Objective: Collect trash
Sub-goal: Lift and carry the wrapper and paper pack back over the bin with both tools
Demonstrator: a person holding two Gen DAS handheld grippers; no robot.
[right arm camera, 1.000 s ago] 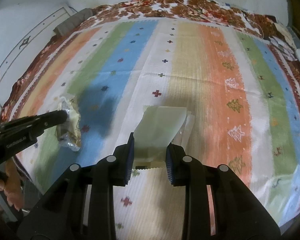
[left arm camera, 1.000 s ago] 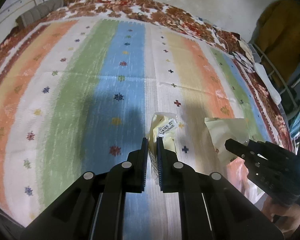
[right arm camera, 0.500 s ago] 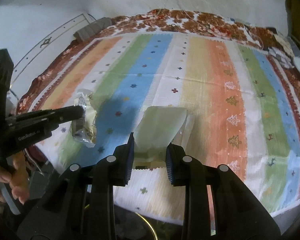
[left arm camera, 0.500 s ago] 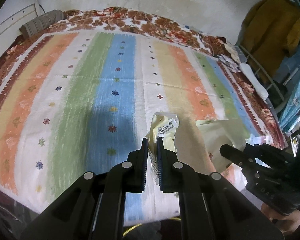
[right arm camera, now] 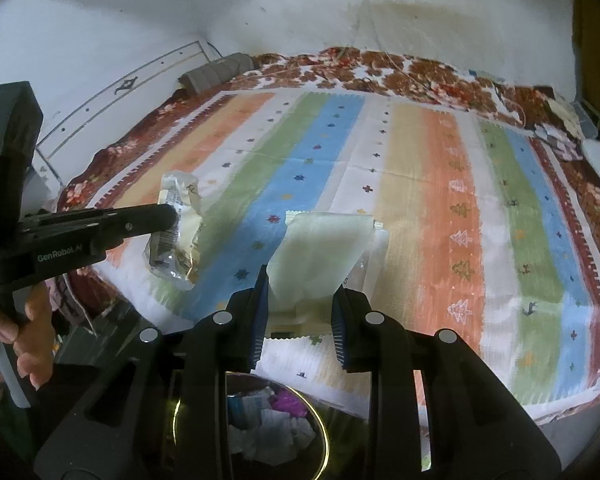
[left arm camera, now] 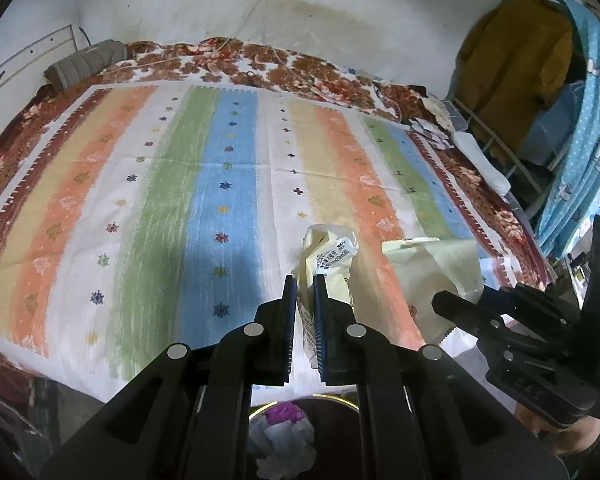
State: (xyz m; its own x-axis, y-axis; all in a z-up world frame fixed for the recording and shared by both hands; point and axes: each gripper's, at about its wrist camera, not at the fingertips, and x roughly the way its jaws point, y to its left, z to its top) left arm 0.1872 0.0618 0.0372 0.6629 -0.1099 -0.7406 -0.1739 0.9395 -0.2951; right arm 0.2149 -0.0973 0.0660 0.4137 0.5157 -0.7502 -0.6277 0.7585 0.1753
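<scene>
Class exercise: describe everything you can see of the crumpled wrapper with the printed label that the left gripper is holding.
The crumpled wrapper is thin, glossy plastic film, pale yellow with clear parts, bearing a white label with black print too small to read. It is creased and bunched, standing roughly upright. The left gripper is shut on its lower part, both pads pressing the film. It is held in the air in front of the striped bedspread, not lying on it, beside the flat pale packet in the right gripper. Nothing else touches it.

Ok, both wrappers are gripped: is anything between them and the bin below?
Nothing visible. The crumpled wrapper in the left gripper and the pale pouch in the right gripper hang clear above the open bin, already holding trash.
</scene>
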